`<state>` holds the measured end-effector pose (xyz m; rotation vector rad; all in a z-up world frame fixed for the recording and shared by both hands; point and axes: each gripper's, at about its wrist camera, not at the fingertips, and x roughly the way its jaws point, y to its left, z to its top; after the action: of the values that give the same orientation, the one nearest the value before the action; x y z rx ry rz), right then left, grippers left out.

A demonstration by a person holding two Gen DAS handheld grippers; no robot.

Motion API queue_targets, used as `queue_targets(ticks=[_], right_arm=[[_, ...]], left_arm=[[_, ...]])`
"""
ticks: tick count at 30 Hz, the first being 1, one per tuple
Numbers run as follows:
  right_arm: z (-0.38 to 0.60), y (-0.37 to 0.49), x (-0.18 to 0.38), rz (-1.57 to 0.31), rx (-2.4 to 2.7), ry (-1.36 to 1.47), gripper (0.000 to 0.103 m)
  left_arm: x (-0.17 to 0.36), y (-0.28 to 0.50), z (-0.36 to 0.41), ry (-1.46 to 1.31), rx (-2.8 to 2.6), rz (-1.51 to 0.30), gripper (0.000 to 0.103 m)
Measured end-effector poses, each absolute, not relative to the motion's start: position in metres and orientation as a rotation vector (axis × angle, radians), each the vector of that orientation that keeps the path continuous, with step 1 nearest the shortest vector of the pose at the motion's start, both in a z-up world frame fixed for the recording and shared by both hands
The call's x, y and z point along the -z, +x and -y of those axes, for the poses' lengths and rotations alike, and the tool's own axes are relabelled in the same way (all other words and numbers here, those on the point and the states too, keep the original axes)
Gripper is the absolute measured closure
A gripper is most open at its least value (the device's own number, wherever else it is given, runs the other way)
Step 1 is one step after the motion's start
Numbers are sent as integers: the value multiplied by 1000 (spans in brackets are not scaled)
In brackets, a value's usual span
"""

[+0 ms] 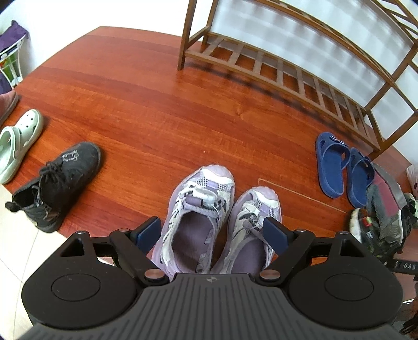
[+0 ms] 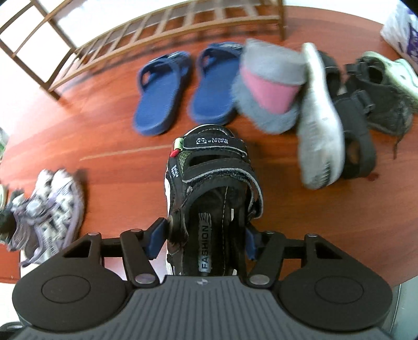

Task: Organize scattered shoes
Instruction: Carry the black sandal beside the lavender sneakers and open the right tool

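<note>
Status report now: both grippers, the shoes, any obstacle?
Left gripper open over purple sneakers. Right gripper around black sandal; grip unclear. Shoe rack empty.

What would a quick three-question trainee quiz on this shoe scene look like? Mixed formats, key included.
1. True or false: shoes already sit on the lower shelf of the wooden shoe rack.
2. Pick one: what is between the fingers of the right gripper? A) a red boot B) the black sandal C) a yellow slipper
3. Short answer: what word is printed on that sandal's insole?

Key: 1 false; 2 B; 3 FASHION
</note>
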<state>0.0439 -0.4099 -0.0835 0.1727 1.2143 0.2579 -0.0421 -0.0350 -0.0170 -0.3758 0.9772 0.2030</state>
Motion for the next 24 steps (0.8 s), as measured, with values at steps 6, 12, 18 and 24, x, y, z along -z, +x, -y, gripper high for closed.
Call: queue_targets(ticks=[6, 12, 18, 24], right_arm=[[356, 35, 84, -1224, -288, 161, 37], [312, 25, 83, -1226, -259, 99, 35], [280, 15, 83, -1237, -231, 33, 33], [255, 5, 87, -1253, -227, 18, 31]], left_arm=[[9, -42, 23, -365, -178, -967, 17], [5, -47, 5, -349, -156, -968, 17], [7, -51, -15, -357, -137, -975, 17], [5, -51, -21, -327, -74, -969, 14]])
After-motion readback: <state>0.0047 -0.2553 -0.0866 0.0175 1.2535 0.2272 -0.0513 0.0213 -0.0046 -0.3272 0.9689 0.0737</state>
